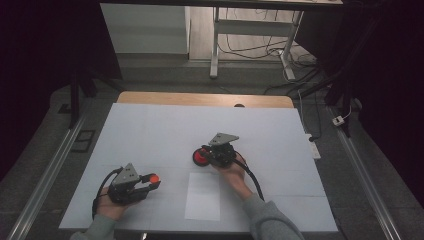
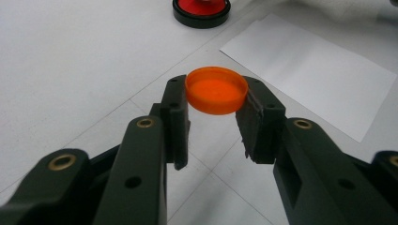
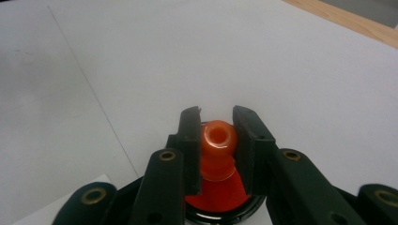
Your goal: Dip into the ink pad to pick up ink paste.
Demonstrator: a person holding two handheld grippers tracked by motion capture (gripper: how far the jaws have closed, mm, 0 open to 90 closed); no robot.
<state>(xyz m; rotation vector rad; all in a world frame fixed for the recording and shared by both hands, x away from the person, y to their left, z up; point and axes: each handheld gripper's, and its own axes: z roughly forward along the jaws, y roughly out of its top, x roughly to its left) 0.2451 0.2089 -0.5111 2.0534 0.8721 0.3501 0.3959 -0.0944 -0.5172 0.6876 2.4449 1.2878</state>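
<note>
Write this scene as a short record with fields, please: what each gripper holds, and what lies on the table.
left gripper: shut on the orange cap, held above the table
right gripper: shut on the orange neck of a red part that sits in a black ring
cap opening: faces up
table: white cover, wooden edge at the far side
paper: white sheet, flat, between the two hands
distance: cap and red part are apart
</note>
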